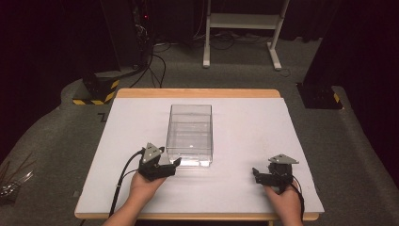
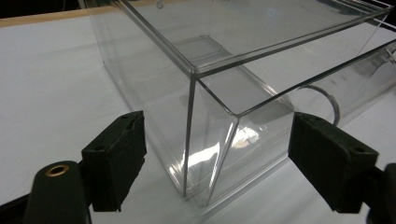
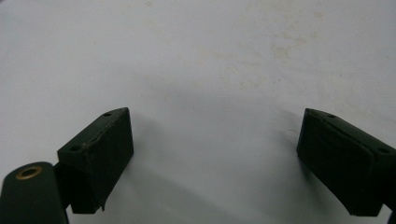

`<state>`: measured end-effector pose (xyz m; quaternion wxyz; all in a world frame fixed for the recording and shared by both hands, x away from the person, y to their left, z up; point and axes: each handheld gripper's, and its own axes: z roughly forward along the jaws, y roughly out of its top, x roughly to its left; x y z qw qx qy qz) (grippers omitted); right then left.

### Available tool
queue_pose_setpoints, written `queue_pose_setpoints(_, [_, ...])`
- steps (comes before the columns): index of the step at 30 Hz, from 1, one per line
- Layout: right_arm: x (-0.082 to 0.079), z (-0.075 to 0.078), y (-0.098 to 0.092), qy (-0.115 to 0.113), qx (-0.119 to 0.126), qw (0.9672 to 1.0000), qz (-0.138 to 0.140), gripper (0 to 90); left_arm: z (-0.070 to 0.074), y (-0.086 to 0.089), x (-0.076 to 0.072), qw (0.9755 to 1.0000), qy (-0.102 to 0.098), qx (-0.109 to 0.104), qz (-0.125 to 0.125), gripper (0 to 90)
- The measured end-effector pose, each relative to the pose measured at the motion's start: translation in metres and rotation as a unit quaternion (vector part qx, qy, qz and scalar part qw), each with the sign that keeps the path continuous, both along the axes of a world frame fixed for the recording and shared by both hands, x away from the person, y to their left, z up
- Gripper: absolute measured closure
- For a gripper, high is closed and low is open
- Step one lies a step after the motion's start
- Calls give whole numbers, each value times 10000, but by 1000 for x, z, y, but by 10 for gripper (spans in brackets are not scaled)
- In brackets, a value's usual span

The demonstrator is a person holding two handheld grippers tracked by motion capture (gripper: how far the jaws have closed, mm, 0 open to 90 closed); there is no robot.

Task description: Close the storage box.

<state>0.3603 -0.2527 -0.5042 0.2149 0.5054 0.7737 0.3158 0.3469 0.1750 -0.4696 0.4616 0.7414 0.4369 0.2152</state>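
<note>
High view: clear box (image 1: 190, 135) seated on white table (image 1: 244, 141), just ahead-right of left gripper (image 1: 175, 163); right gripper (image 1: 256, 172) well apart.
Left gripper view: jaws spread, box corner between, untouched.
Right gripper view: jaws spread over bare table.

The box (image 1: 189, 135) sits mid-table (image 1: 244, 197), left tool (image 1: 175, 163) beside its near corner.

clear box (image 2: 261, 70): far end and right side cut off by the frame in the left gripper view | person's forearms: cut off at the high view's bottom edge | clutter on the floor (image 1: 11, 181) at far left: too dark to tell
</note>
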Motion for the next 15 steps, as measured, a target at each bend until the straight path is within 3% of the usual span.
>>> queue_pose_setpoints(15, [0,0,0,12,6,10000,-3,107,-8,-6,16,9999,-11,70,154,226])
